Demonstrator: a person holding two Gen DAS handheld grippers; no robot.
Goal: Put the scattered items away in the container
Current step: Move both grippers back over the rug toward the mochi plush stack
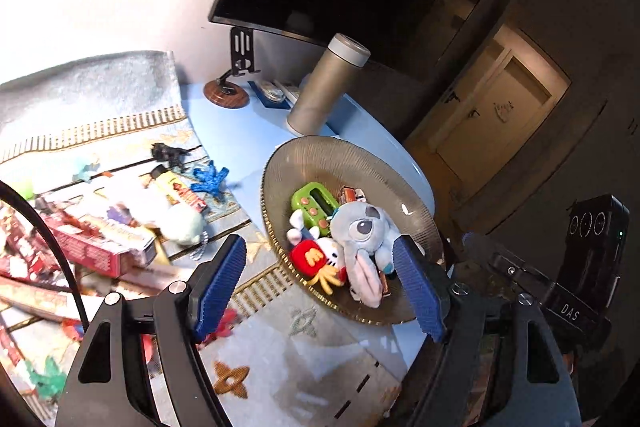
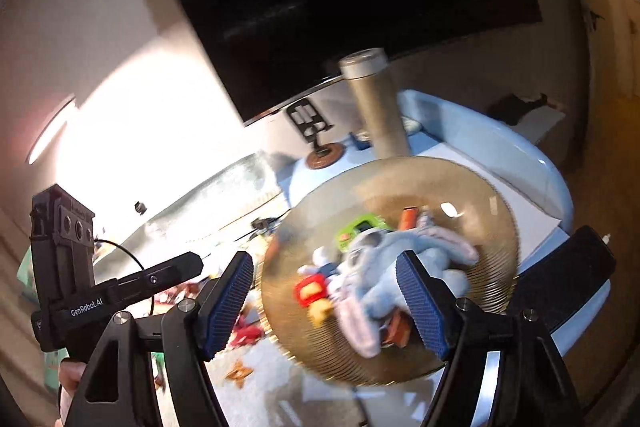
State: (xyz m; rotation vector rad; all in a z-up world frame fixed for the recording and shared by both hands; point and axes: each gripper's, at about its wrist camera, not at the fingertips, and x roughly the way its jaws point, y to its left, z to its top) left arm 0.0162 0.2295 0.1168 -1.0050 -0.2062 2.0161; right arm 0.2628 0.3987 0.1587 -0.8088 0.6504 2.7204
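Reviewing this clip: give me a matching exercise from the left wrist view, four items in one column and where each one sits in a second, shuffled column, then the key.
Items
1. grey plush toy
2. blue starfish toy
3. tall metal flask
4. pink box

Places
A. standing upright behind the ribbed dish
B. lying on the patterned cloth, nearest the left edge of the view
C. inside the ribbed dish
D. on the patterned cloth, next to the black animal figure

Pairs: 1-C, 2-D, 3-A, 4-B
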